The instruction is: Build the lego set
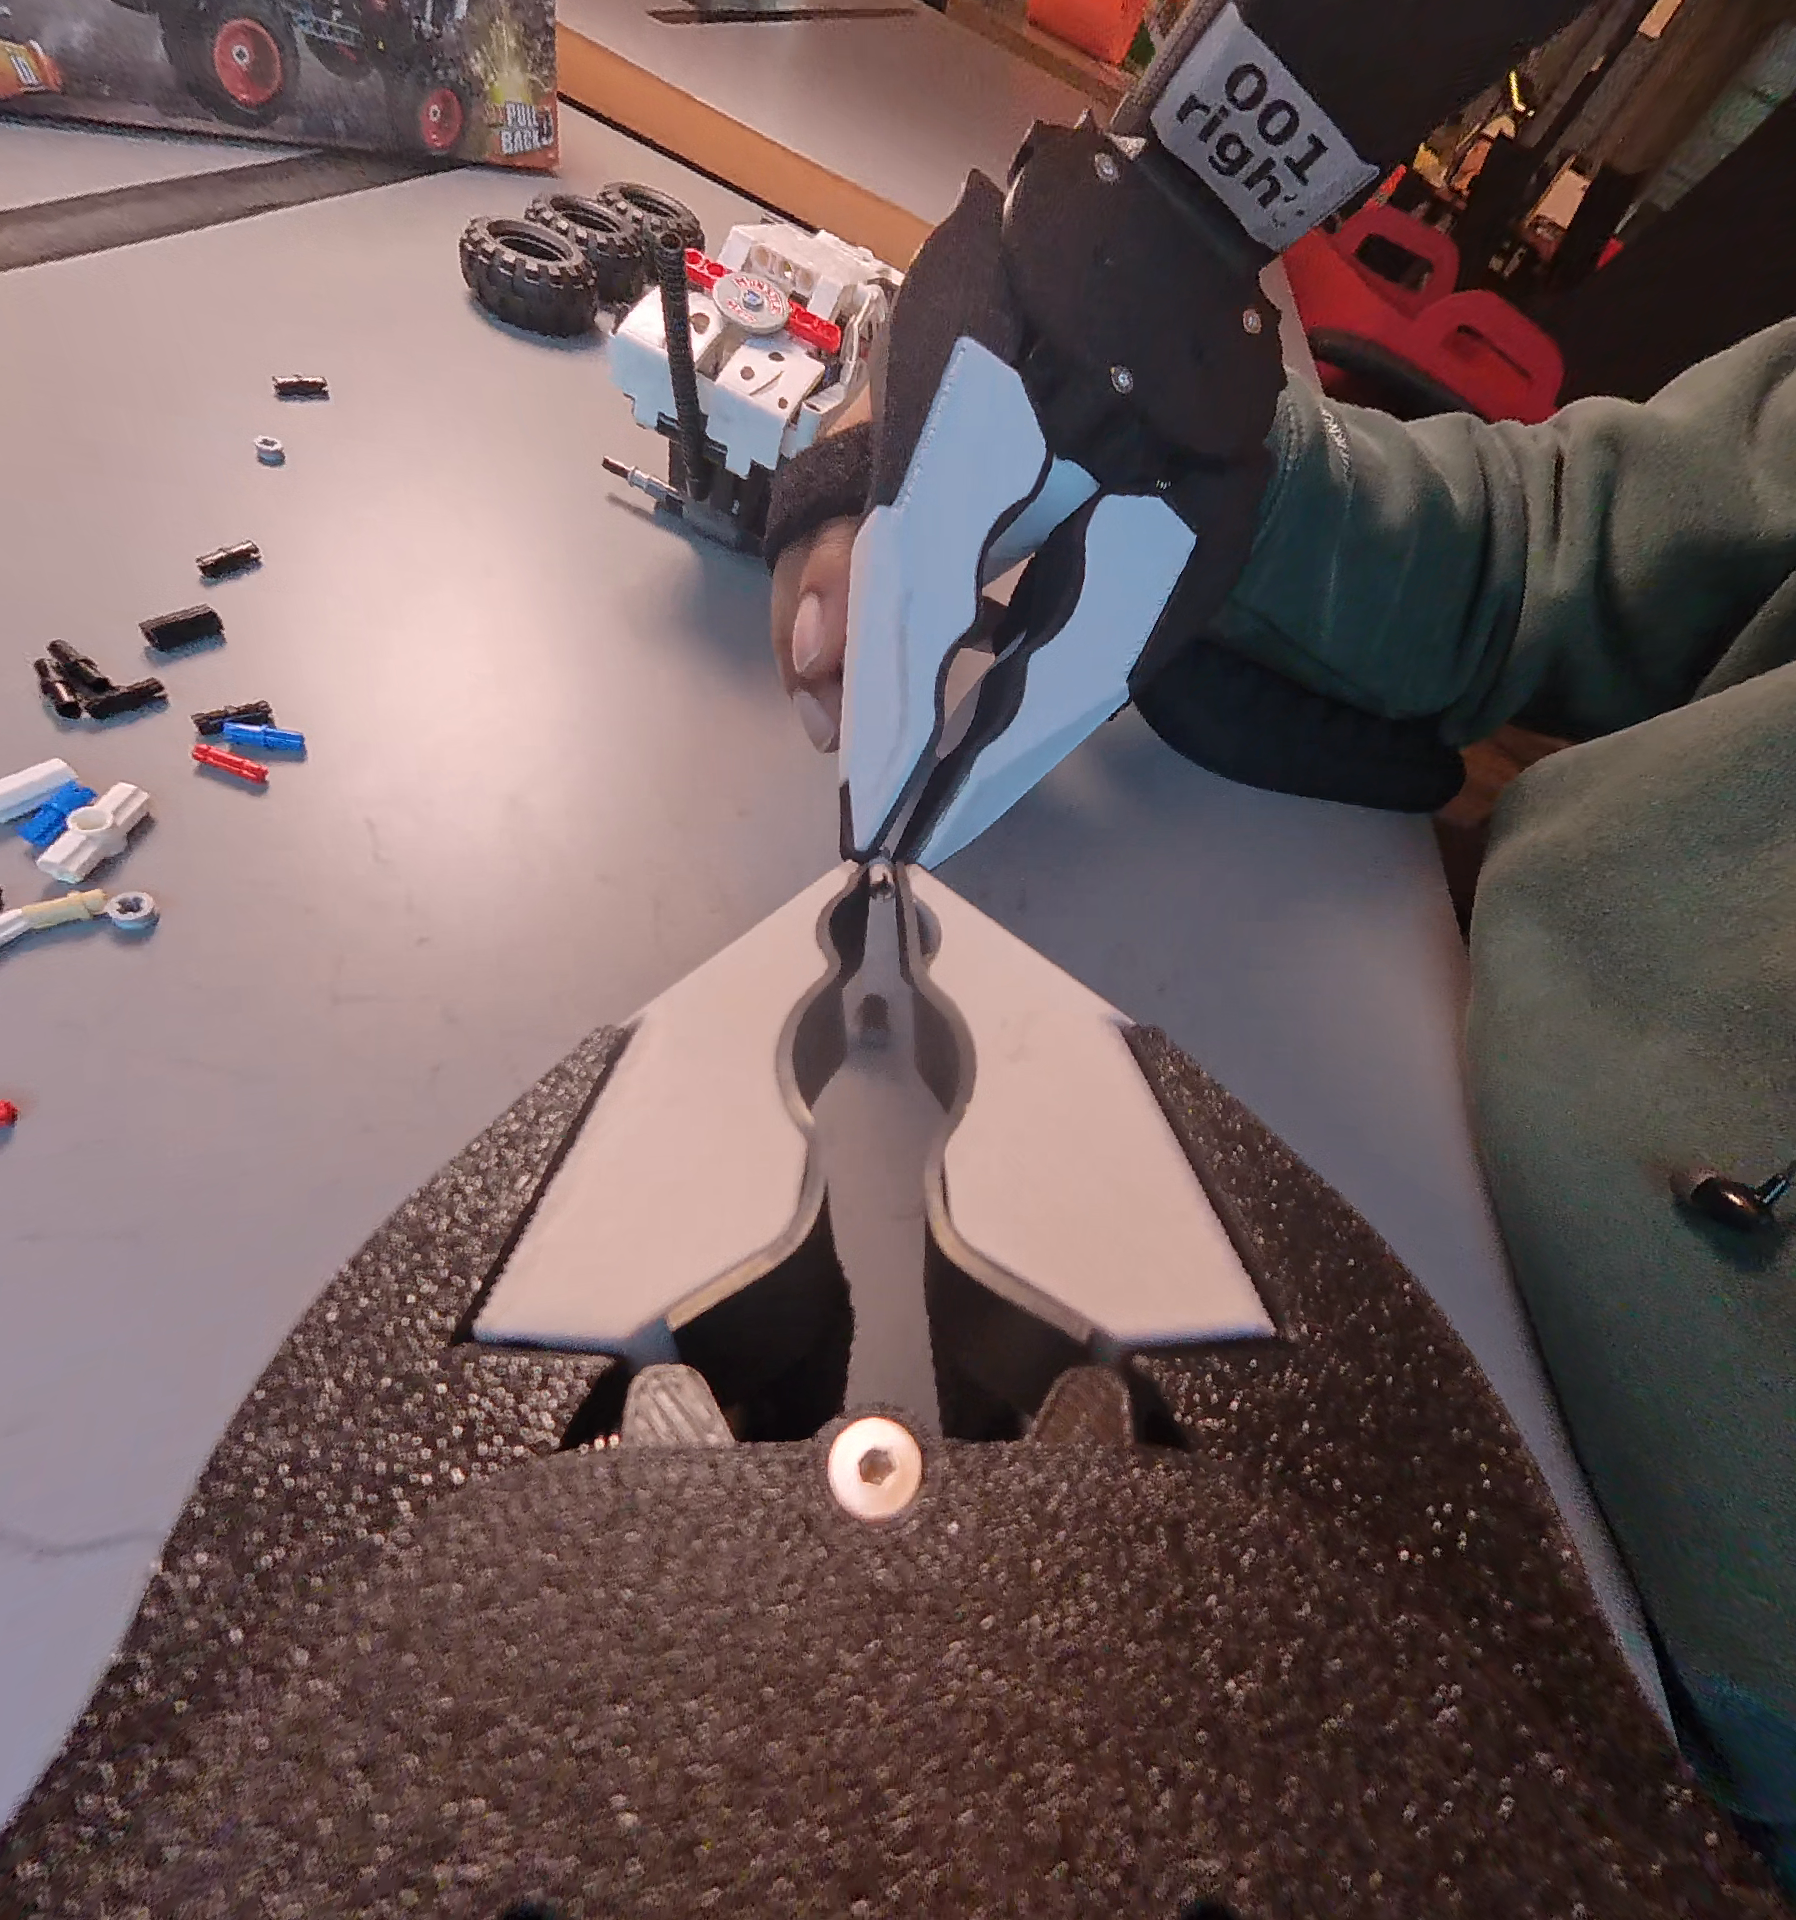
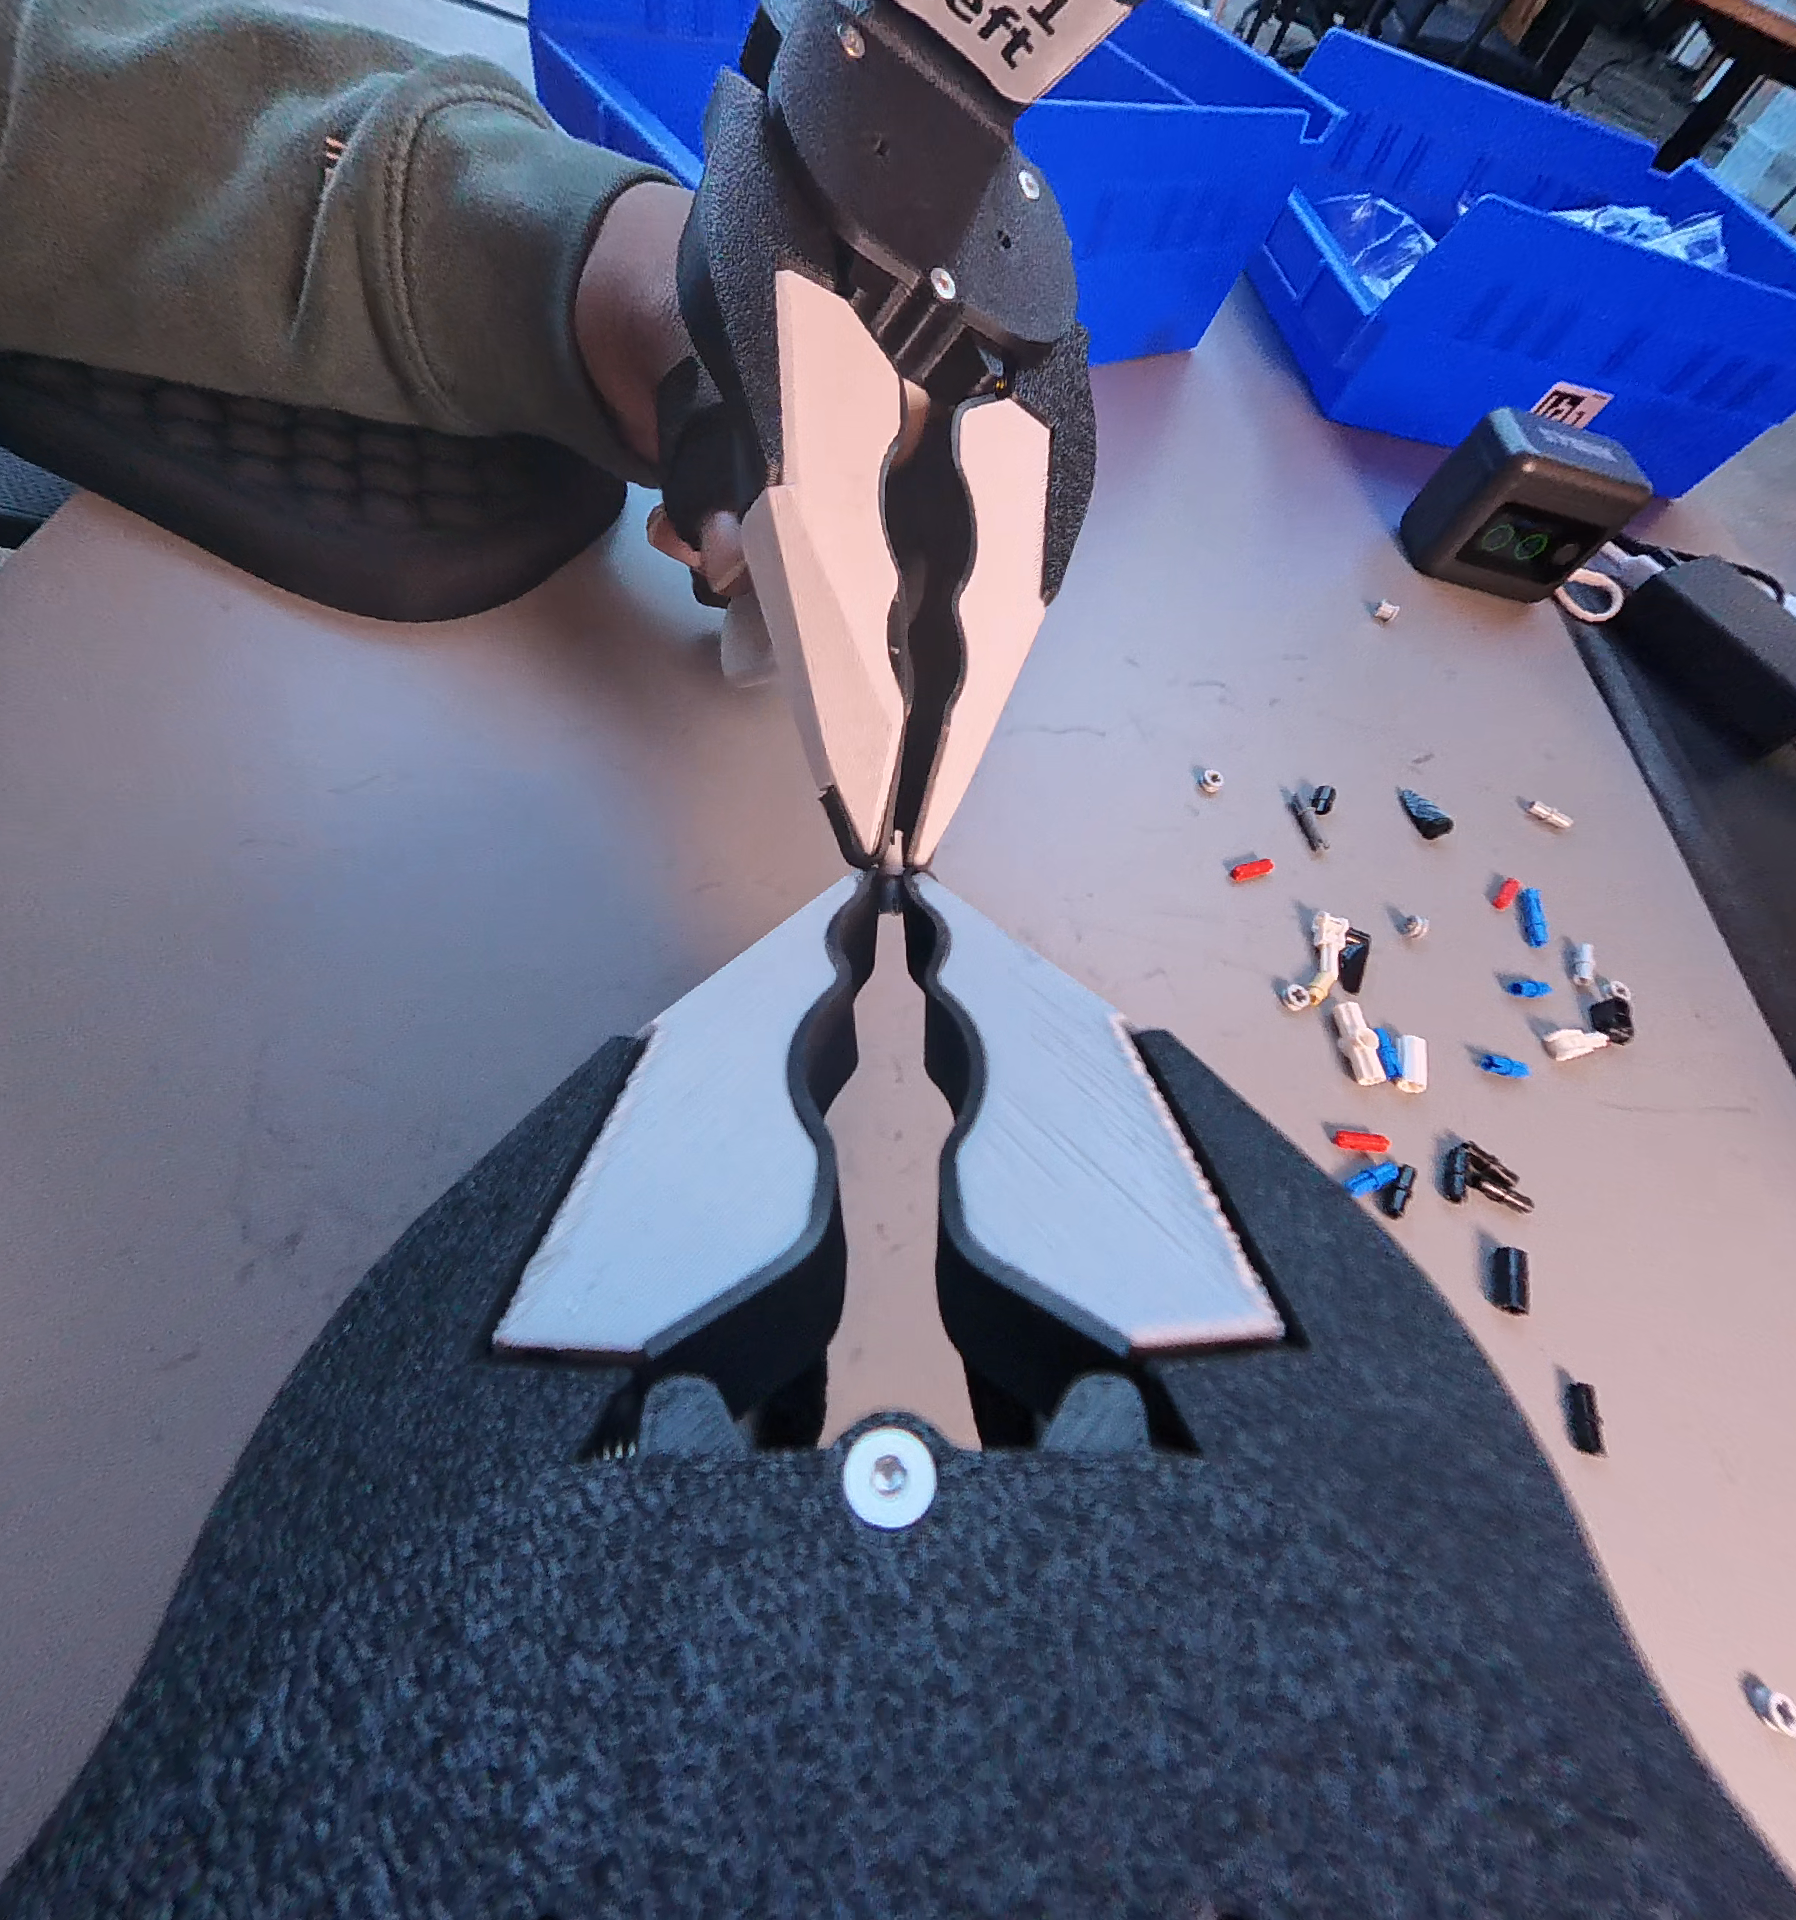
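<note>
Lego pieces (image 2: 1413, 1039) litter the table (image 2: 354, 831); blue bins (image 2: 1548, 291) hold clear bags (image 2: 1382, 234).

Half-built white lego truck (image 1: 759, 353), loose pieces (image 1: 125, 717) scattered

Even light, fisheye edges, fg blur
</note>
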`<state>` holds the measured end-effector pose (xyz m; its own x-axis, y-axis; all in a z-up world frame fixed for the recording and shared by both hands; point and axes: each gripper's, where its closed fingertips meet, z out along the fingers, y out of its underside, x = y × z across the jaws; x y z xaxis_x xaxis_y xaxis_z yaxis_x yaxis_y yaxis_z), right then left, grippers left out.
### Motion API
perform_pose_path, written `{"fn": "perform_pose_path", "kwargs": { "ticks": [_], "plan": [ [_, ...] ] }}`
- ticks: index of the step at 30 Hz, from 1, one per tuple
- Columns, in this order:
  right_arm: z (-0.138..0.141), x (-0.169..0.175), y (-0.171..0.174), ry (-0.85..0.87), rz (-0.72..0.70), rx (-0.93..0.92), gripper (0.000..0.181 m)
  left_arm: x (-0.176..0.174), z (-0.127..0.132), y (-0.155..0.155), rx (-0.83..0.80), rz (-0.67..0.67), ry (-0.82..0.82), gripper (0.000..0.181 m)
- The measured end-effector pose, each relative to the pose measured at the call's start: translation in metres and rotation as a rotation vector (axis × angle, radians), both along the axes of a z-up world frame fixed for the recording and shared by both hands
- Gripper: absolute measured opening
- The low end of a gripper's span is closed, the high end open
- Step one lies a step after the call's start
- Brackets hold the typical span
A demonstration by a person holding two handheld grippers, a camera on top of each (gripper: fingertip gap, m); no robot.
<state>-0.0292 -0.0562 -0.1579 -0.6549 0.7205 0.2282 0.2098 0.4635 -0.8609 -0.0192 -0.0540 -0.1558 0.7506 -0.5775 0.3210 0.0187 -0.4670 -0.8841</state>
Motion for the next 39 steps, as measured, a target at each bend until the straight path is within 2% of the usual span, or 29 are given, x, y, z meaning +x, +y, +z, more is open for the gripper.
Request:
{"fn": "perform_pose_path", "kwargs": {
  "ticks": [19, 22, 25, 28, 34, 39],
  "plan": [
    [-0.003, 0.001, 0.001, 0.009, 0.000, 0.007, 0.004, -0.001, 0.002, -0.001, 0.010, 0.001, -0.004, 0.004],
    [-0.009, 0.004, 0.001, -0.047, 0.001, 0.000, 0.004, 0.001, -0.005, -0.001, -0.006, -0.007, 0.050, 0.004],
    [-0.040, 0.021, 0.004, -0.260, 0.024, 0.044, 0.020, 0.000, -0.017, -0.004, -0.033, -0.017, 0.166, 0.004],
    [-0.062, 0.029, 0.003, -0.349, 0.041, 0.101, 0.020, 0.007, -0.026, -0.009, -0.062, -0.056, 0.221, 0.004],
    [-0.065, 0.025, 0.000, -0.355, 0.024, 0.134, 0.016, 0.015, -0.045, -0.009, -0.103, -0.080, 0.357, 0.004],
    [-0.049, 0.018, 0.000, -0.251, 0.026, 0.101, 0.010, 0.014, -0.041, -0.008, -0.091, -0.066, 0.341, 0.004]
  ]
}}
